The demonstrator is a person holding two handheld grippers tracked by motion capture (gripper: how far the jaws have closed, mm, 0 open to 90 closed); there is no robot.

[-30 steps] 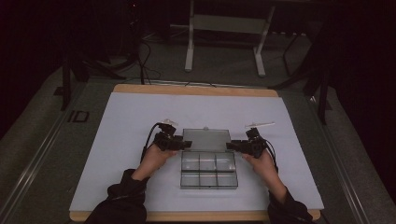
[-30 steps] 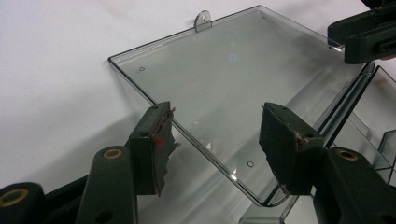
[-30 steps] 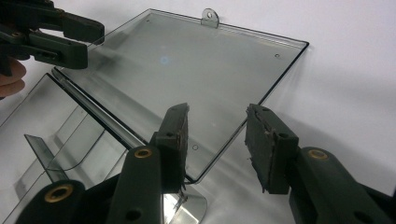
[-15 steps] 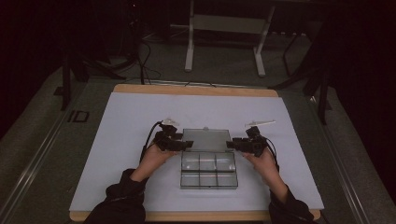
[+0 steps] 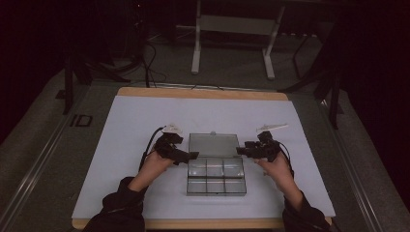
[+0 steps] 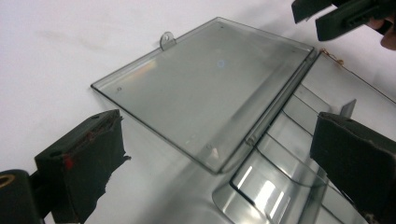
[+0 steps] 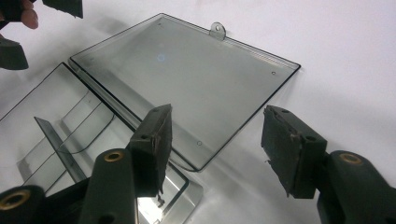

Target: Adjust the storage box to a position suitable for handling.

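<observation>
A clear plastic box [image 5: 216,178] with six compartments sits in the lower middle of the high view, on the white sheet [image 5: 130,121] that covers the counter [image 5: 203,93]. Its lid [image 5: 213,144] is folded fully back and lies flat on the sheet just above the box, joined to it along the hinge, with a small tab at its far edge. The left tongs [image 5: 192,155] are at the left end of the hinge, and the right tongs [image 5: 240,151] are at the right end, each held in a hand that comes up from the bottom of the frame. In the left gripper view the left tongs [image 6: 224,163] stand wide apart after just opening, with the near corner of the lid [image 6: 205,93] and part of the box [image 6: 289,186] between the pads, neither touched. In the right gripper view the right tongs [image 7: 215,149] have also just been opening and stand apart around the corner of the lid [image 7: 187,79] without pressing on it.
</observation>
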